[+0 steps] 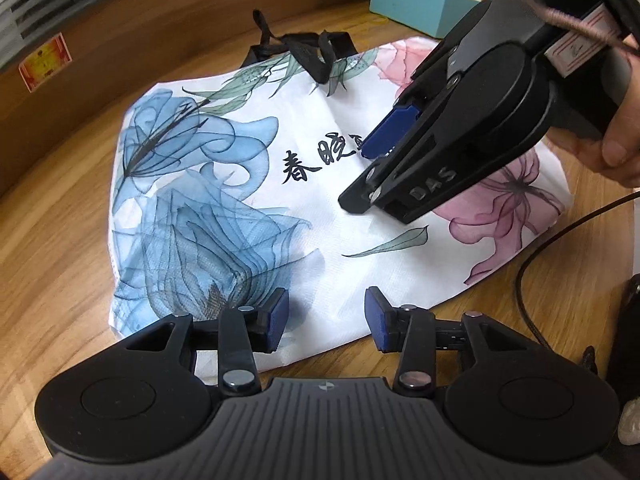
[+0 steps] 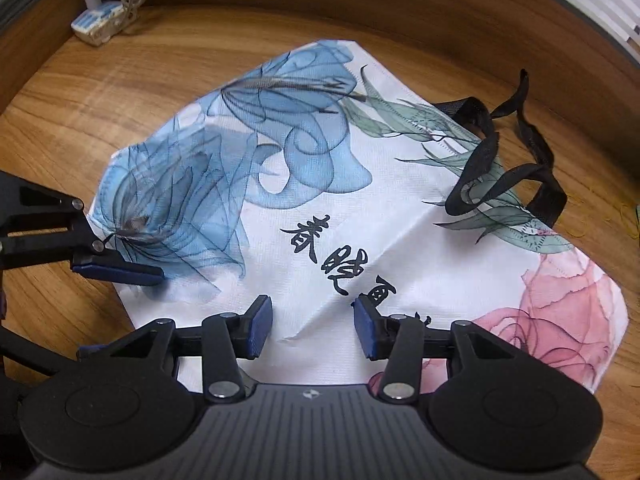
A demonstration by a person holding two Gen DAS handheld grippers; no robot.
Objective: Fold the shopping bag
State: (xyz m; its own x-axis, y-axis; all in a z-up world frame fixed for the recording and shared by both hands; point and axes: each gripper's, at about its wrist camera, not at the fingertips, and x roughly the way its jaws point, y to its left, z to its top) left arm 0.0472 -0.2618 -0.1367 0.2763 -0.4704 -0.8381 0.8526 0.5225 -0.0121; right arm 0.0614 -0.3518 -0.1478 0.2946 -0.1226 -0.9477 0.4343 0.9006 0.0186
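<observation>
The shopping bag (image 2: pixel 360 208) lies flat and printed side up on the wooden counter (image 1: pixel 60 240), its black handles (image 2: pixel 512 160) loose at the mouth edge; it looks like thin non-woven cloth, judged light, limp and creasable, best taken by pinching a hem or corner. Both grippers hover over the bag's near edge with jaws apart and nothing between the pads: the left gripper (image 1: pixel 326 318) by the blue-flower corner, the right gripper (image 2: pixel 314 326) above the lettering. Beyond the bag sit a teal box (image 1: pixel 420 0), a power strip (image 2: pixel 100 26) and a raised wooden rim.
</observation>
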